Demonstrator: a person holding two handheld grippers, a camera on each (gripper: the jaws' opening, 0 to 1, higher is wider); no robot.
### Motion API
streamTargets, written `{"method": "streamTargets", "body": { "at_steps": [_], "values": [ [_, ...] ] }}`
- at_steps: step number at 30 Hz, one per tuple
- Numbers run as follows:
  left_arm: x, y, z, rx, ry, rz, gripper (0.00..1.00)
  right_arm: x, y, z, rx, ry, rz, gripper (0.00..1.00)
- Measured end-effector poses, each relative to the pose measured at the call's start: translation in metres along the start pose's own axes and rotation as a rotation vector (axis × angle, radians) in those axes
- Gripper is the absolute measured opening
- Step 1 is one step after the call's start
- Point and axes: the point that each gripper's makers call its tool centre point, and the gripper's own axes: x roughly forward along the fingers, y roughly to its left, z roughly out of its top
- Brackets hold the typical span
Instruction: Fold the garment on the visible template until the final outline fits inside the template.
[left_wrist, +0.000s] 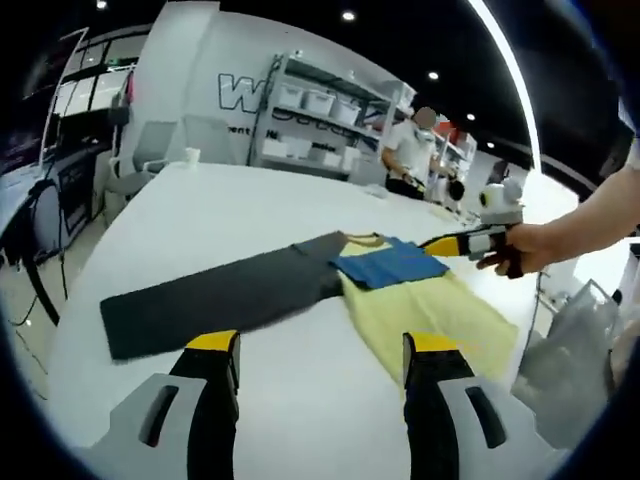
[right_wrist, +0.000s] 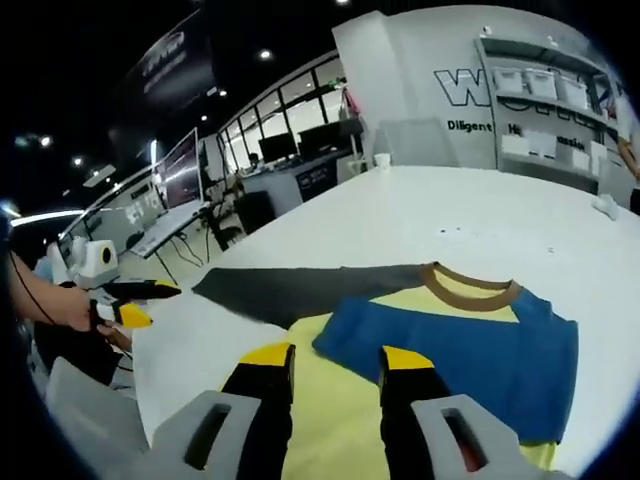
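On the white table (left_wrist: 230, 215), I see the dark template (left_wrist: 215, 295) stretching left, with the yellow-and-blue garment (left_wrist: 415, 300) overlapping its right end. My left gripper (left_wrist: 322, 350) hovers wide open, holding nothing. The right gripper view adds the brown collar (right_wrist: 470, 285); my right gripper (right_wrist: 335, 362) gapes empty over the garment.

"Diligent" under a large "W" on white wall (right_wrist: 470, 110); remaining lettering unreadable
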Motion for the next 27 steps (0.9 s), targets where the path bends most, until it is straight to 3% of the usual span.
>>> {"method": "streamTargets", "body": {
  "at_steps": [6,8,10,12,17,27],
  "values": [
    [-0.010,0.058,0.001,-0.153,-0.007,0.156,0.60,-0.005,-0.001,-0.002,-0.008,-0.006,0.029,0.28],
    [-0.010,0.071,0.001,-0.136,0.006,0.191,0.58,-0.007,-0.005,-0.005,-0.010,-0.006,0.029,0.27],
    [-0.010,0.081,0.005,-0.211,-0.016,0.214,0.54,-0.008,-0.006,-0.009,-0.022,0.004,0.024,0.27],
    [-0.010,0.093,0.007,-0.203,-0.019,0.243,0.55,-0.010,-0.008,-0.011,-0.015,0.002,0.025,0.25],
    [-0.012,0.113,0.001,-0.226,0.006,0.310,0.52,-0.012,-0.010,-0.010,-0.017,-0.005,0.013,0.26],
    [-0.002,0.127,-0.017,-0.290,0.058,0.339,0.44,-0.018,-0.012,-0.006,-0.026,-0.020,0.006,0.24]
  ]
}}
